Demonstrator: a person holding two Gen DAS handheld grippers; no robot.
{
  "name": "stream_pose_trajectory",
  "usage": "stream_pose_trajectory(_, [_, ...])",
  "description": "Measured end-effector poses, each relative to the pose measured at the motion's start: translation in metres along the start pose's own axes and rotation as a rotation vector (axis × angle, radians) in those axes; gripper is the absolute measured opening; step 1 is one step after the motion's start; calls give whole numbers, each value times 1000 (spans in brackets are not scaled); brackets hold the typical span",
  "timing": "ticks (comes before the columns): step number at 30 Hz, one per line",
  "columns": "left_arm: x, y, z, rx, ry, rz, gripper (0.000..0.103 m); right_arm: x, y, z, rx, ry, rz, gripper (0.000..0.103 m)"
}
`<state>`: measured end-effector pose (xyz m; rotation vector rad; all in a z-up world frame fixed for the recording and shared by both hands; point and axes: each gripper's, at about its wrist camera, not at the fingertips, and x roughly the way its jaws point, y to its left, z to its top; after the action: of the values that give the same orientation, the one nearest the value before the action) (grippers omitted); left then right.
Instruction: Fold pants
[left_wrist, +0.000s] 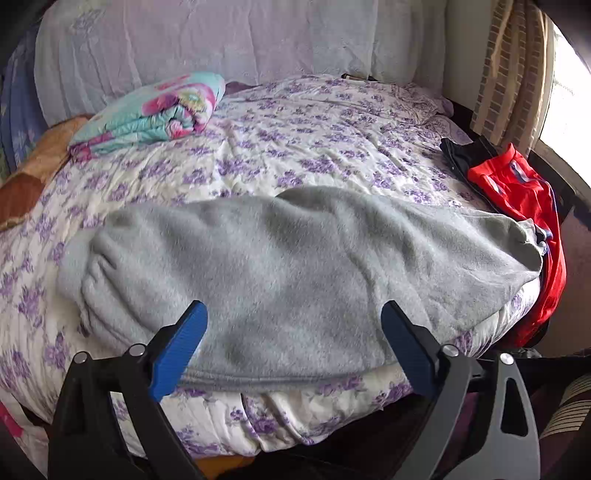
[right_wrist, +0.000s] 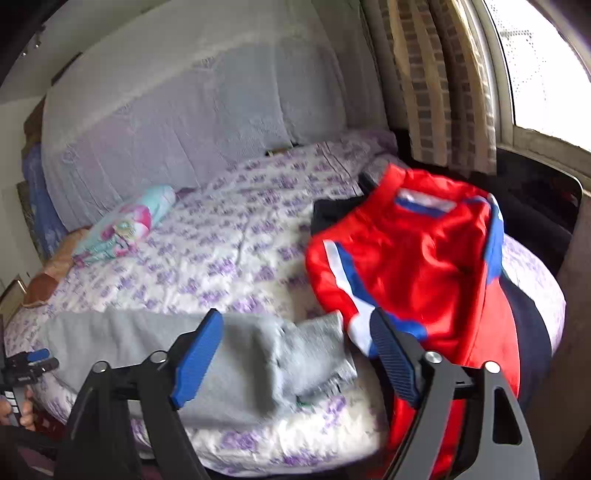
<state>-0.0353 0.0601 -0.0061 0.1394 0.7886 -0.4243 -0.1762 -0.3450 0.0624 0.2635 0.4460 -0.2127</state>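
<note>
Grey fleece pants (left_wrist: 288, 280) lie folded in a wide band across the near edge of the bed (left_wrist: 295, 129). My left gripper (left_wrist: 293, 310) hovers over their near hem, blue pads spread wide, nothing pinched between them. In the right wrist view the pants (right_wrist: 240, 354) end in a bunched cuff beside a red garment. My right gripper (right_wrist: 295, 317) stands open above that end, clear of the cloth. The left gripper (right_wrist: 37, 360) also shows at the far left of this view, held by a hand (right_wrist: 14, 410).
A red, white and blue garment (right_wrist: 413, 266) lies on a dark one (left_wrist: 461, 151) at the bed's right edge, touching the pants. A folded flowery quilt (left_wrist: 155, 110) sits far left by the covered headboard. Curtains (right_wrist: 443, 92) and a window stand to the right.
</note>
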Motion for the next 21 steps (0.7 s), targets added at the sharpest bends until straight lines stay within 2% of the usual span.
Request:
stream_pose_trajectory(1, [5, -4, 3, 14, 5, 15, 94, 8, 12, 14, -24, 12, 67, 99])
stream_pose_trajectory(3, [28, -5, 2, 7, 68, 50, 94, 30, 44, 29, -63, 90, 226, 99])
stream_pose_trajectory(5, [67, 11, -18, -62, 204, 79, 94, 63, 79, 34, -91, 193, 345, 99])
stream_pose_trajectory(6, [78, 18, -32, -99, 206, 50, 95, 86, 96, 32, -103, 263, 375, 99])
stream_pose_trajectory(7, [72, 14, -41, -65, 128, 67, 95, 106, 113, 28, -117, 332, 406, 99])
stream_pose_trajectory(8, [69, 8, -47, -33, 117, 94, 95, 128, 128, 23, -133, 398, 439, 99])
stream_pose_trajectory(9, [65, 7, -46, -39, 116, 98, 95, 151, 144, 21, -150, 467, 471, 99])
stream_pose_trajectory(11, [57, 16, -37, -99, 134, 44, 95, 191, 173, 20, -151, 599, 574, 99])
stream_pose_trajectory(13, [45, 26, -23, -145, 114, -10, 95, 225, 201, 26, -127, 674, 674, 99])
stream_pose_trajectory(14, [38, 28, -14, -142, 93, -9, 95, 243, 215, 29, -131, 703, 710, 99])
stream_pose_trajectory(16, [29, 26, 3, -98, 47, 31, 96, 282, 246, 27, -171, 830, 775, 99])
stream_pose_trajectory(18, [32, 29, 18, -77, 25, 83, 98, 316, 266, 17, -193, 924, 769, 99])
stream_pose_trajectory(21, [57, 52, 25, -109, 85, 118, 98, 354, 287, -23, -221, 1189, 803, 99])
